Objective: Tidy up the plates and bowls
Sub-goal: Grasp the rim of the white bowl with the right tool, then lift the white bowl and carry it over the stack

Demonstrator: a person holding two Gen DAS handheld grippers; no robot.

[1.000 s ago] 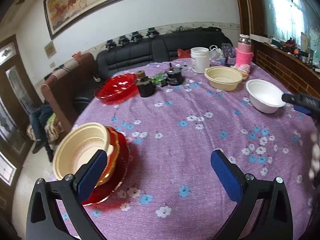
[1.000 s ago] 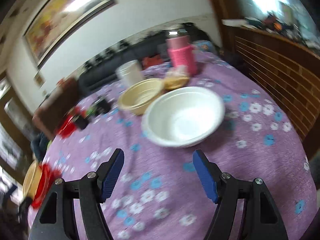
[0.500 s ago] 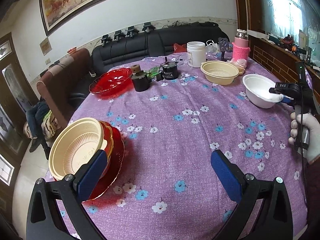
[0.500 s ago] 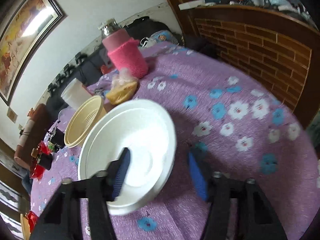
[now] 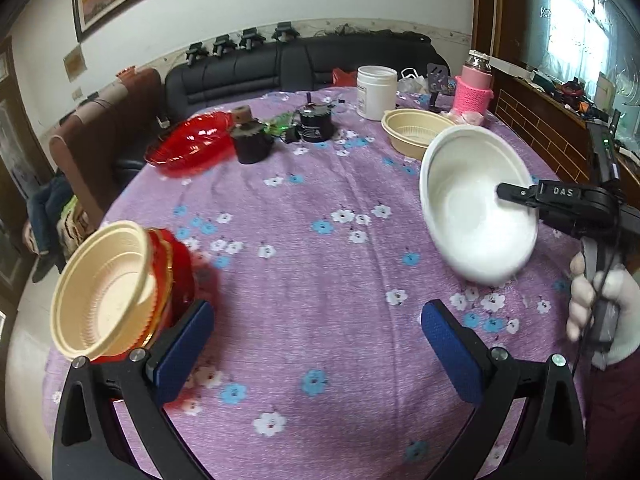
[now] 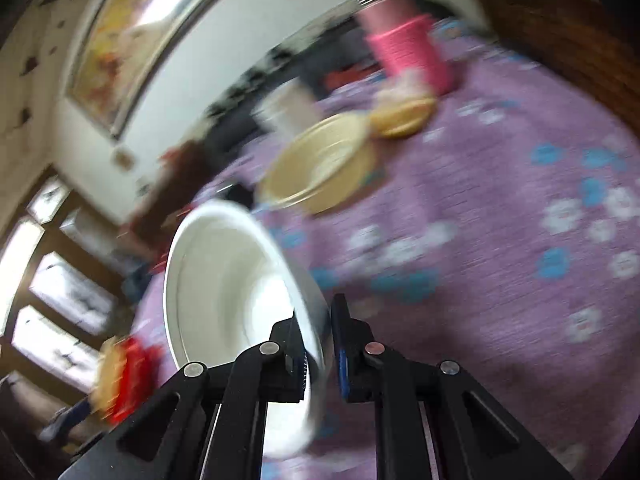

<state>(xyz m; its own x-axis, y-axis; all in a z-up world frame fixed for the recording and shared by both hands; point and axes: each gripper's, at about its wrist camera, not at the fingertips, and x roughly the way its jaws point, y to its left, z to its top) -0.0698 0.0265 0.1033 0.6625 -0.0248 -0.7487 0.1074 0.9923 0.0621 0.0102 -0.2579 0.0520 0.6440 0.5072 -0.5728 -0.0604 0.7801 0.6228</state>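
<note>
My right gripper is shut on the rim of a white bowl and holds it tilted above the purple flowered tablecloth; the bowl and the gripper also show in the left wrist view. My left gripper is open and empty over the table's near edge. Just left of it stands a stack: a cream bowl on red plates. Another cream bowl and a red dish sit farther back.
At the back of the table stand a white jar, a pink flask, and two small black containers. A black sofa and a brown chair lie beyond. A brick ledge runs along the right.
My right gripper closed on the white bowl's rim and lifted it off the table, tilting it and carrying it left. My left gripper stayed open near the stack.
</note>
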